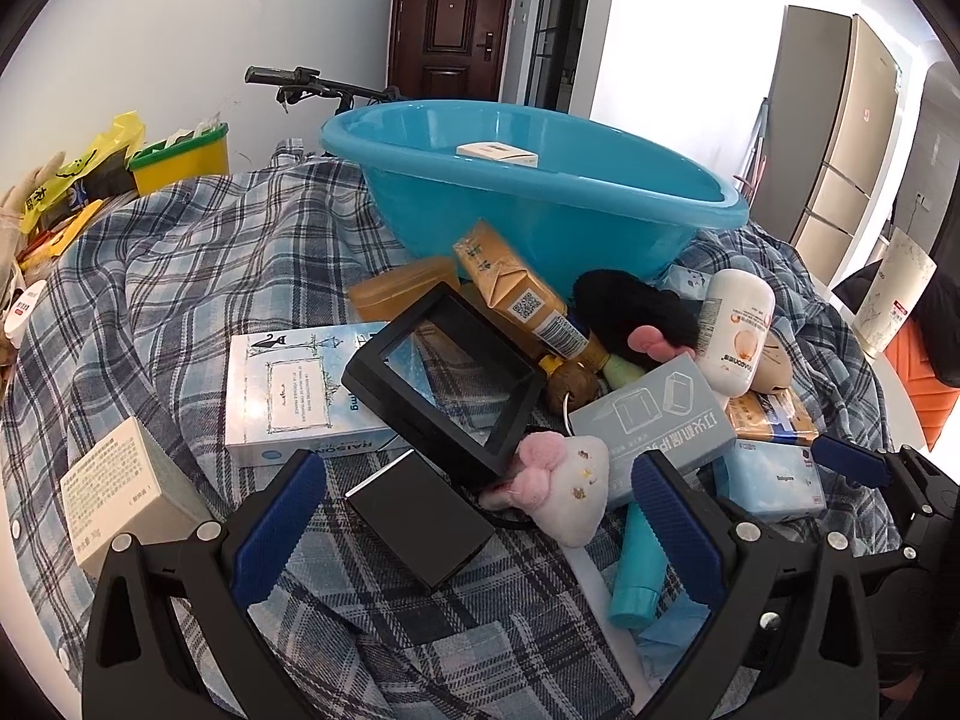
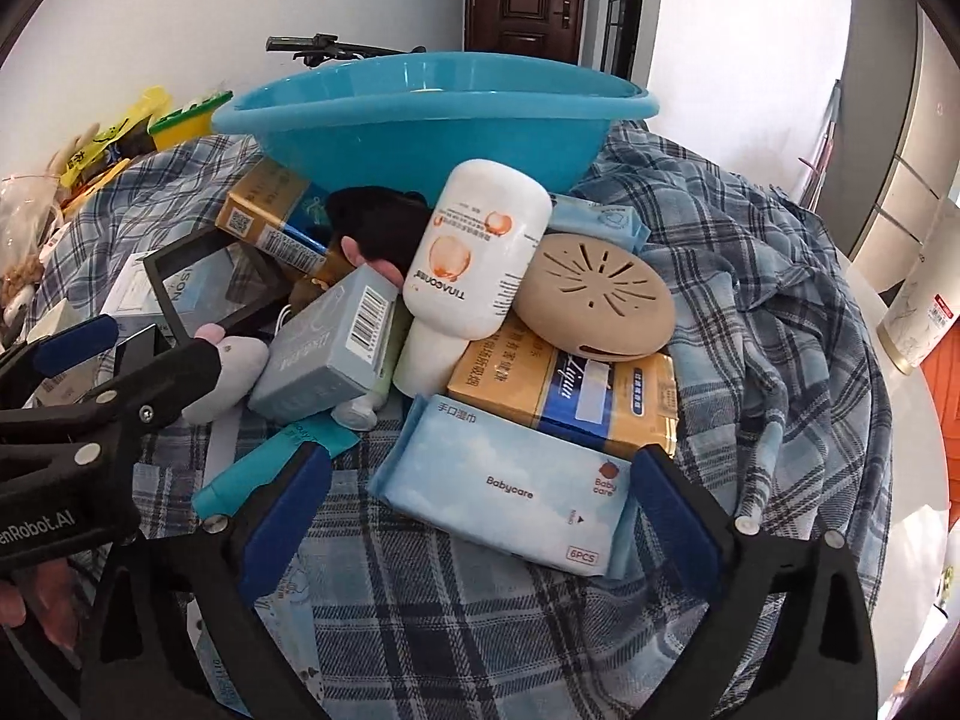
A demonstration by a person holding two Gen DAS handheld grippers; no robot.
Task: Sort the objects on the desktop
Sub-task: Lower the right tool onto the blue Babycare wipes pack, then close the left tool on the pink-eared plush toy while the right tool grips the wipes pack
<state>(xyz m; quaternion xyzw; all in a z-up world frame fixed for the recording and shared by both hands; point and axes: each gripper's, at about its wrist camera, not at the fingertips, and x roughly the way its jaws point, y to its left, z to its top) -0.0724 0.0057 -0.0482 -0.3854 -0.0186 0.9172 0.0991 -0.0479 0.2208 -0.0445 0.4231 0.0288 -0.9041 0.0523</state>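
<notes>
Flanking a soft wipes pack [image 2: 504, 483], right tongs [image 2: 480, 516] gape, seemingly untouching.

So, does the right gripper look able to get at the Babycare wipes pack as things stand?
Probably yes. The right gripper is open, with the wipes pack lying between its fingers and nothing on top of it; only its far edge tucks against the yellow box.

A dark brown door [image 1: 451, 21] stands in the back wall, and a black bicycle handlebar [image 1: 288, 79] shows beyond the table's far edge. Tall grey and beige refrigerators [image 1: 840, 132] line the right wall. Off the table's far left edge sit a yellow bin with a green lid [image 1: 183, 159] and a yellow plastic bag [image 1: 78, 174].
</notes>
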